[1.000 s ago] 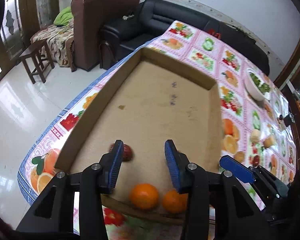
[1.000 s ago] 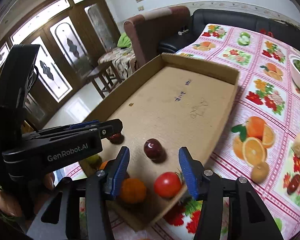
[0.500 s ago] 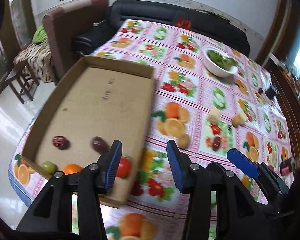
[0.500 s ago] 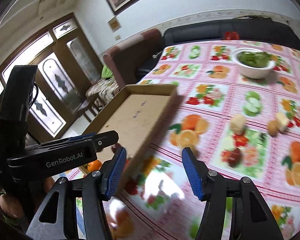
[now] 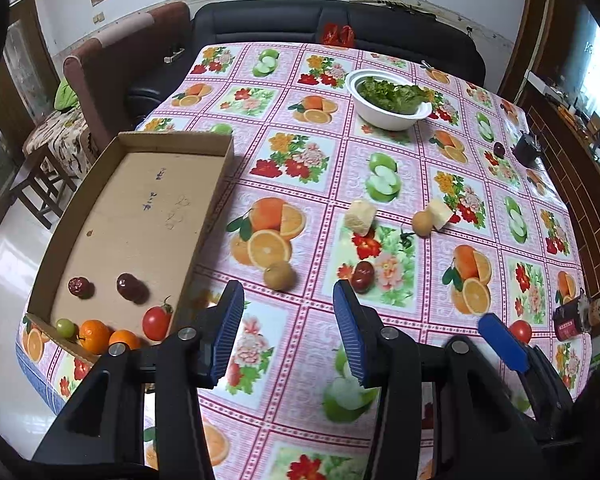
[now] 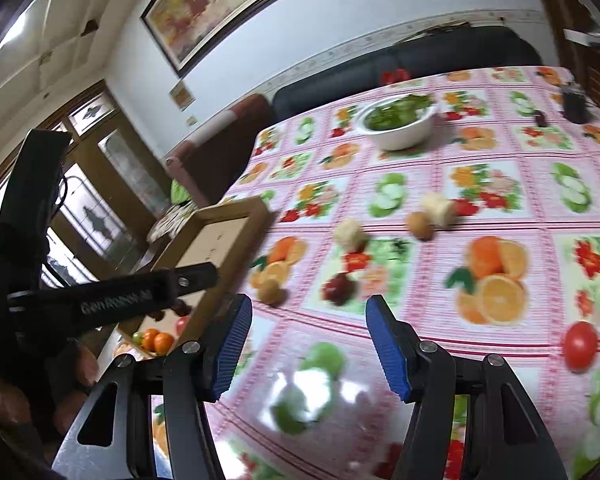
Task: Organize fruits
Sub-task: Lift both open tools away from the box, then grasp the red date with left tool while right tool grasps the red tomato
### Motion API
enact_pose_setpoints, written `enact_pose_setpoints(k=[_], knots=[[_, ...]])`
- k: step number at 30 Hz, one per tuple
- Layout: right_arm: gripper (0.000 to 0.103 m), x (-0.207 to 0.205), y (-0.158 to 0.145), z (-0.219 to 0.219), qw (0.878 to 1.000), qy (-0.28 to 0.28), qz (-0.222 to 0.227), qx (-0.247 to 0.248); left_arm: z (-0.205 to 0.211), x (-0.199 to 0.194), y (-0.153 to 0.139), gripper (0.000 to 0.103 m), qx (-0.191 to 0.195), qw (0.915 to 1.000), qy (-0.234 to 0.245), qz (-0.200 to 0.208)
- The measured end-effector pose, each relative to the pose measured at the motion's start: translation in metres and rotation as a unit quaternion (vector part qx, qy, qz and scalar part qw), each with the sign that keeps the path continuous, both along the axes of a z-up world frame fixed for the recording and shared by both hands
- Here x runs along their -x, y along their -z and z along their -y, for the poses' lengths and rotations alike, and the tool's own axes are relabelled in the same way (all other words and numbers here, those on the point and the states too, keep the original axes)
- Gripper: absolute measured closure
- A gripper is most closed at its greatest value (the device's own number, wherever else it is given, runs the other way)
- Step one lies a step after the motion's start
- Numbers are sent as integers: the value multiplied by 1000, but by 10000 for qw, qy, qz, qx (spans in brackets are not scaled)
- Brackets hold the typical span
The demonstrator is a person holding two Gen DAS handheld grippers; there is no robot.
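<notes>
Fruit still loose on the surface (image 5: pixel 324 360) belongs in the cardboard box (image 5: pixel 140 208) at its left corner, where oranges, a tomato and dark fruits already lie. We should pick one target per claw: left claw (image 5: pixel 288 336) spread and empty, the brown fruit (image 5: pixel 279 275) just ahead; right claw (image 6: pixel 310 348) empty, just opening, the red tomato (image 6: pixel 580 346) off to its right. White bowl (image 5: pixel 388 100) stands well apart; cheese-like cubes (image 5: pixel 361 216) crowd nearby.

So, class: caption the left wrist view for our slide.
Open left tool above the tablecloth, cardboard tray of fruit at left.
</notes>
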State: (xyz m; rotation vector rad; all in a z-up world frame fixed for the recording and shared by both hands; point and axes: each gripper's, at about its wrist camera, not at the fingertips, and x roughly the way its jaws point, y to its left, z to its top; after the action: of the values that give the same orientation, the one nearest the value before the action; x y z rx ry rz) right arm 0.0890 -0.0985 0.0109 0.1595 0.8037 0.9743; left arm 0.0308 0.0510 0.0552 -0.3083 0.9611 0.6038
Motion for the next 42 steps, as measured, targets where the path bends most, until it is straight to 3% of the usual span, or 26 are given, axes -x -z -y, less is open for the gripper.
enact_pose_setpoints(k=[10,23,29,36,42], knots=[[41,0,11,66,9984,520,101,197,4,-9,13,58,249,9997,58,12],[40,-20,29,121,9829,1624,190,847,9,-23,53,59,561,9942,916,24],[40,-40,41,120,9762,1799,6,1209,12,-44,71,59,734,9899,1209,11],[41,-52,48,96,9728,1637,76,1637,0,-61,89,59,886,9892,1167,-44],[45,-59,58,84,9678,1569,59,1968,-4,-70,93,59,739,9906,1150,-46]])
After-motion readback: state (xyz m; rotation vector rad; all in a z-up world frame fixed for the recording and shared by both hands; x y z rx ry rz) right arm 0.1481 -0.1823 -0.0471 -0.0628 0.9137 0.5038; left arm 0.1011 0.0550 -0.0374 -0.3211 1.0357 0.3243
